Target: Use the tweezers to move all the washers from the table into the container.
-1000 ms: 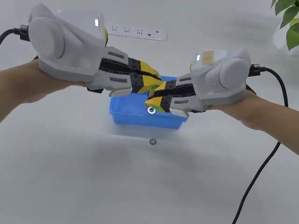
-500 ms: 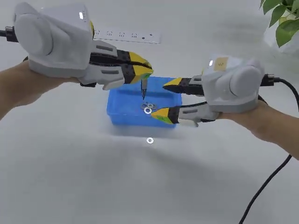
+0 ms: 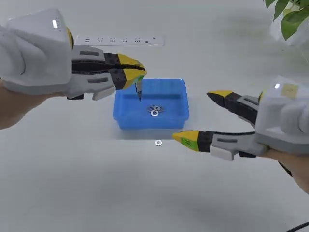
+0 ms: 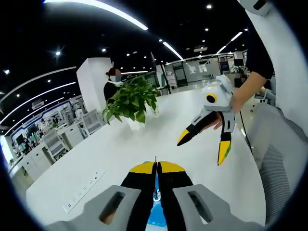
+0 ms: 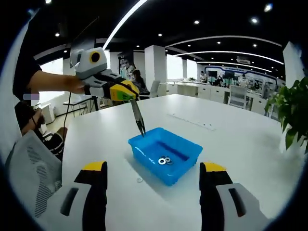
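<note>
Tweezers (image 3: 139, 92) pinched in left gripper (image 3: 140, 73) over container (image 3: 145, 123) — right gripper (image 3: 191, 116) spread wide.

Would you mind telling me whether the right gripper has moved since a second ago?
Yes. The right gripper has drawn back rightward off the blue plastic container, jaws now open.

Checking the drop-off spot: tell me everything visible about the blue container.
The blue container is a shallow, rectangular, open-topped, plastic-looking tray sitting flat on the white table. A few washers lie on its floor. The tweezers, held in the left tongs, hang tip-down over its left end in the head view, seemingly without touching.
</note>
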The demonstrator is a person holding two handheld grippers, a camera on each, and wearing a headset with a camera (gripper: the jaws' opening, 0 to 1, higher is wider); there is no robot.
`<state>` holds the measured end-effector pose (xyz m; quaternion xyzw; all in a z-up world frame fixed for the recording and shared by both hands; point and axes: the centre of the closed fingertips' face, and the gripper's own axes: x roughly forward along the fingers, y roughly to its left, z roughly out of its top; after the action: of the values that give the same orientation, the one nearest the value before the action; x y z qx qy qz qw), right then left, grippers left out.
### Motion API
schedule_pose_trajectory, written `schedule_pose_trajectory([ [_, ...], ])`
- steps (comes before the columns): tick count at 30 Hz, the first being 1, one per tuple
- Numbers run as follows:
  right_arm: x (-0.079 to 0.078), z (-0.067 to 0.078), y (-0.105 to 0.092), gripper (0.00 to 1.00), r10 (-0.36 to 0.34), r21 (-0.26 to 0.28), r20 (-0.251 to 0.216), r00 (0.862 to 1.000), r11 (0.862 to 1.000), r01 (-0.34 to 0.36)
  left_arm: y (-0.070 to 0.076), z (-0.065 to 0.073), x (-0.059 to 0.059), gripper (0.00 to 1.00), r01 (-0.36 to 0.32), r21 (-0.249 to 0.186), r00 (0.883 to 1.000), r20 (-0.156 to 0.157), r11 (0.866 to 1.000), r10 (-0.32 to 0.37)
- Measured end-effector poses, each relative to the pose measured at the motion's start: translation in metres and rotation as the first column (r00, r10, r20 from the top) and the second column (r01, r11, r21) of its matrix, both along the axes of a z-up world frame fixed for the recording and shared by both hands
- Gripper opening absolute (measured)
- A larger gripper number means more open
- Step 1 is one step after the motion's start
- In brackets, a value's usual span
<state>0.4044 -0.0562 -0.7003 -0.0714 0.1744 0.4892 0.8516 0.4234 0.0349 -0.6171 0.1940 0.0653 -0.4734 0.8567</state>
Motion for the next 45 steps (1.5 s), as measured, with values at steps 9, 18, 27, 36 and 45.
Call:
schedule_pose_trajectory([
  [9,-0.04,-0.036,-0.033,0.87,-0.031,-0.06,-0.058,0.998,0.998,0.027,-0.019,-0.008,-0.025,0.05,-0.01,-0.039,1.0,-0.027,0.999,0.009],
  [18,-0.053,-0.024,-0.032,0.97,0.011,-0.027,-0.032,0.999,1.0,-0.012,-0.028,-0.037,-0.039,0.05,-0.007,-0.046,0.995,-0.097,0.999,0.002],
  [27,-0.059,-0.028,-0.031,1.0,0.042,-0.032,-0.036,0.998,0.999,-0.043,-0.033,-0.053,-0.04,0.05,-0.01,-0.058,0.992,-0.125,0.998,0.003],
  [36,-0.067,-0.032,-0.031,1.0,0.025,-0.005,-0.072,0.997,1.0,-0.025,-0.044,-0.071,-0.035,0.05,0.003,-0.058,0.99,-0.14,0.998,-0.011],
  [45,-0.068,-0.04,-0.034,0.99,-0.01,0.019,-0.107,0.994,1.0,0.012,-0.045,-0.079,-0.031,0.05,0.012,-0.047,0.989,-0.148,0.999,-0.018],
])
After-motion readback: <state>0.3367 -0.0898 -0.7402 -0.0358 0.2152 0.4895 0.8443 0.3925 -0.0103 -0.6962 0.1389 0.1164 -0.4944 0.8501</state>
